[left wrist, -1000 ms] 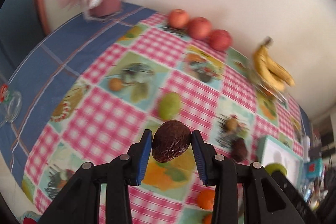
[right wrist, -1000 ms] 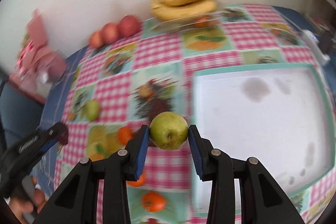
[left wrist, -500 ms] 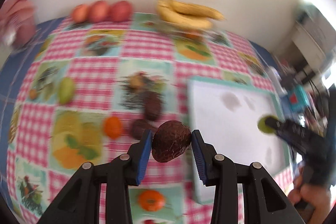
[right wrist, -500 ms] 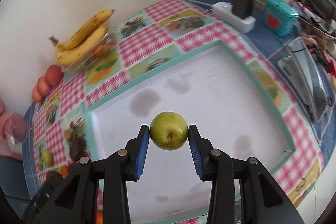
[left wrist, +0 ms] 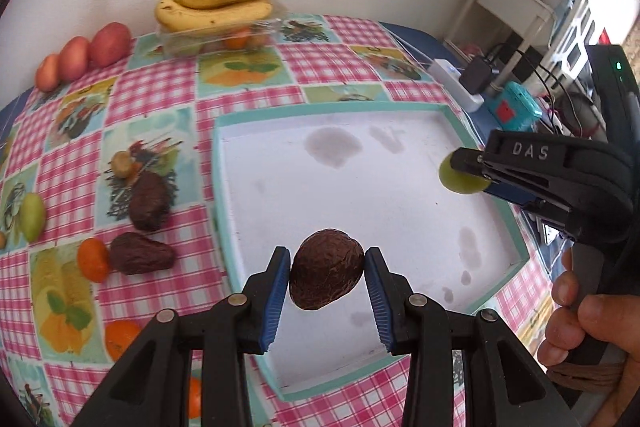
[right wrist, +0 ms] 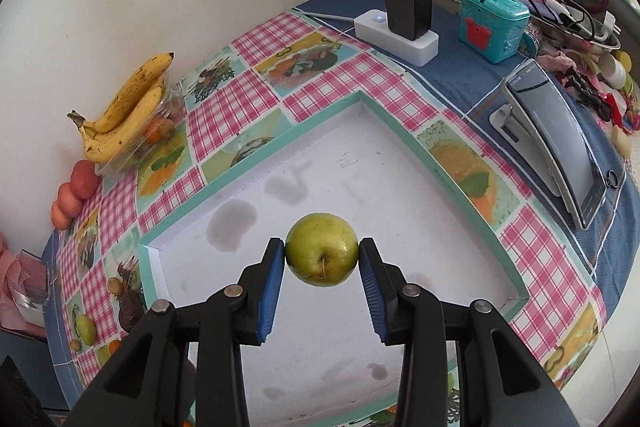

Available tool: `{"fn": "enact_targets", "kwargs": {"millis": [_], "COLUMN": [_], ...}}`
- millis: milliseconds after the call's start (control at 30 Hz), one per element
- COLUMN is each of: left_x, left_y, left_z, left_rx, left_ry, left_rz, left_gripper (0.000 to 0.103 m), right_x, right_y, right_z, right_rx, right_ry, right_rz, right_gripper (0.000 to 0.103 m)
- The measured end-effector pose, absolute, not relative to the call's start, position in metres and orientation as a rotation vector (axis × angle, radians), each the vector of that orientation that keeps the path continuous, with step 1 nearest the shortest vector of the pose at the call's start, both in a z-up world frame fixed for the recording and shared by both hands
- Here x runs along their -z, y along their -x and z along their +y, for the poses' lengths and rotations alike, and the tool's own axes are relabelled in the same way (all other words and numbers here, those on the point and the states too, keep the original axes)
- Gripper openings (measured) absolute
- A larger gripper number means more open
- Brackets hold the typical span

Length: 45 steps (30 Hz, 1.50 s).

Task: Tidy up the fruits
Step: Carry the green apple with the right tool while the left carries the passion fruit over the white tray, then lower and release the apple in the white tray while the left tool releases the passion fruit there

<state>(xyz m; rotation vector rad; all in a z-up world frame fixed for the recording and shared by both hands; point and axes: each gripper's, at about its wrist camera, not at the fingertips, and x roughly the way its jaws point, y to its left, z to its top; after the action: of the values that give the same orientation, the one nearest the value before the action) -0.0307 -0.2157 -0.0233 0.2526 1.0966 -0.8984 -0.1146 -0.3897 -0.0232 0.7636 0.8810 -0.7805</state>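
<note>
My left gripper is shut on a dark brown avocado, held above the near part of a white tray with a teal rim. My right gripper is shut on a green apple over the same tray; in the left wrist view that apple hangs over the tray's right side. Two more dark avocados, small oranges and a green pear lie on the checked cloth left of the tray.
Bananas rest on a clear box at the back wall, with three red apples to their left. A power strip with a charger, a teal box and a phone on a stand sit right of the tray. A person's hand grips the right tool.
Both grippers have swung from the fruit-strewn cloth to above the tray, each still holding its fruit. The right gripper has moved further toward the tray's far right corner.
</note>
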Motion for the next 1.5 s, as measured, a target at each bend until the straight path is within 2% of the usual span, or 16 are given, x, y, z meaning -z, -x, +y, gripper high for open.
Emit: {"fn": "enact_targets", "kwargs": {"millis": [633,1500], "left_x": [0.063,0.066], "left_y": [0.034,0.032], "left_z": [-0.227,-0.224], "left_rx": [0.816,0.803], "left_ry": [-0.369,-0.371], "left_rz": [1.139,1.163], "left_gripper": [0.041,0.041], "right_x": [0.055,0.055], "right_y": [0.12,0.116], "right_z": [-0.403,-0.38], "right_rx": [0.829,0.815], "right_ry": [-0.778,-0.596], "right_rz": [0.99,1.128], "right_gripper": [0.04,0.04]}}
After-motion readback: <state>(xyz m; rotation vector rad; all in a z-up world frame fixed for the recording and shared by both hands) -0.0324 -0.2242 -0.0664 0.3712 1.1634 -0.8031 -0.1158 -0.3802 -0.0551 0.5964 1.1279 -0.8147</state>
